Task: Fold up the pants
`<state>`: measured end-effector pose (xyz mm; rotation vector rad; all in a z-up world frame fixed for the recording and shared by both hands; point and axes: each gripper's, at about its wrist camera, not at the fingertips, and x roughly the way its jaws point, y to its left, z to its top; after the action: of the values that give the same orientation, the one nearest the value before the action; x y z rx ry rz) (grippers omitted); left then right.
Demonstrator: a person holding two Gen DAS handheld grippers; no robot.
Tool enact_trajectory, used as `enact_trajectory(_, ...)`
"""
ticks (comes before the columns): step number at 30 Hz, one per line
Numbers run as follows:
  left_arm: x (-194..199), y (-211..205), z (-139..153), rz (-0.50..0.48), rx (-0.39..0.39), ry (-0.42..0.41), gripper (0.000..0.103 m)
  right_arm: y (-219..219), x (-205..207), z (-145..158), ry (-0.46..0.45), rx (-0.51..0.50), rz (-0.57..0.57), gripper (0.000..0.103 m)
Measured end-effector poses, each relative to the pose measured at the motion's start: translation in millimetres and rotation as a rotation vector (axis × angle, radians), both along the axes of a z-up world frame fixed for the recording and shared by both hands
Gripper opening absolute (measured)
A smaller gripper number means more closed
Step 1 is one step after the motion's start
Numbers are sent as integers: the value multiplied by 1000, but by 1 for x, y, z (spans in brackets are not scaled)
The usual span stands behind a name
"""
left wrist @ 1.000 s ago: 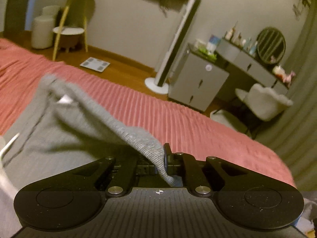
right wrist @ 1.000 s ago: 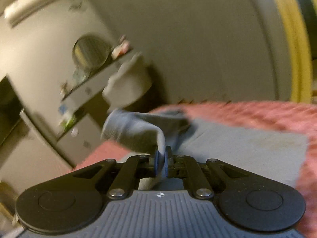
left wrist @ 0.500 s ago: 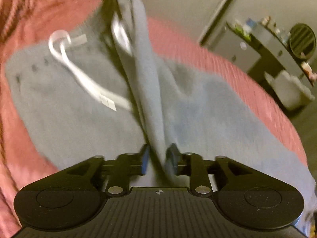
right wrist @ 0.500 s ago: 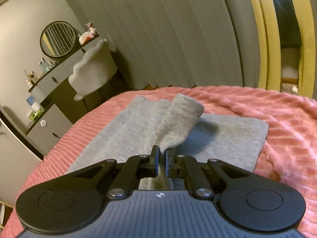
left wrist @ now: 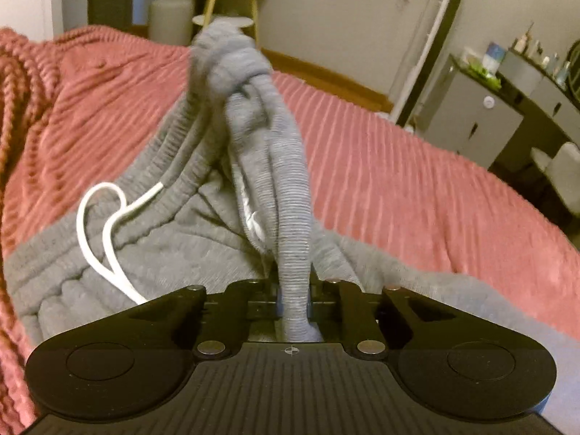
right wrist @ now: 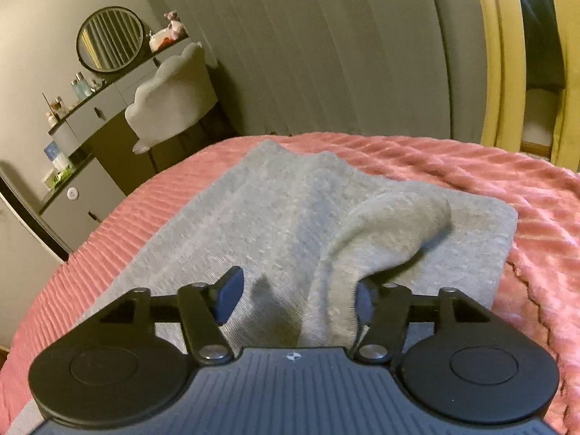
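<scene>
Grey sweatpants (left wrist: 174, 253) lie on a pink ribbed bedspread (left wrist: 398, 166). In the left wrist view my left gripper (left wrist: 293, 290) is shut on a bunched fold of the waistband, which rises in a twisted ridge (left wrist: 261, 137). A white drawstring (left wrist: 105, 232) loops over the fabric at the left. In the right wrist view the pants (right wrist: 253, 217) lie flat and my right gripper (right wrist: 295, 295) is open. A loose cuff fold (right wrist: 384, 239) slumps against the right finger (right wrist: 364, 301); no grip shows.
A vanity with round mirror (right wrist: 108, 40) and a pale chair (right wrist: 170, 105) stand past the bed's far left edge. Grey curtains (right wrist: 326, 43) hang behind. A grey cabinet (left wrist: 475, 127) and a tall white stand (left wrist: 427, 43) sit beyond the bed in the left view.
My right gripper has opened and let go of the cuff fold, which now droops on the flat pants. My left gripper has closed tighter on the waistband fold and lowered toward the bed.
</scene>
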<state>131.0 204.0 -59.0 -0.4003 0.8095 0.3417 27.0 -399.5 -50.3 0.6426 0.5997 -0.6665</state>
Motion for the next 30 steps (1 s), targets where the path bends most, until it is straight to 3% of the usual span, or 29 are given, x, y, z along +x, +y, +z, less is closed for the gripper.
enact_trajectory(4, -33, 11, 28, 14, -7, -92, 9, -2, -1, -1, -2, 3, -13, 69)
enact_trajectory(9, -99, 40, 58, 105, -154, -172, 9, -3, -3, -1, -6, 2, -32, 72)
enact_trajectory(11, -117, 49, 51, 116, -159, -149, 9, -3, -4, 0, -14, 1, -34, 72)
enact_trajectory(14, -127, 54, 14, 147, -115, -28, 10, 0, -2, 2, -20, -14, -27, 72)
enact_trajectory(17, -125, 58, -20, 203, -169, 40, 10, 4, -1, 2, -48, -36, -2, 74)
enact_trajectory(21, -111, 46, -11, 148, -72, 36, 16, 8, -2, 0, -68, -60, 47, 77)
enact_trajectory(24, -109, 49, -9, 129, -101, 32, 21, 3, -13, 1, -52, 5, 49, 77)
enact_trajectory(28, -118, 56, -18, 128, -182, 5, 26, -18, -43, 5, -143, 231, 81, 84)
enact_trajectory(30, -124, 54, -20, 131, -209, -7, 27, -30, -61, 5, -138, 264, 89, 84)
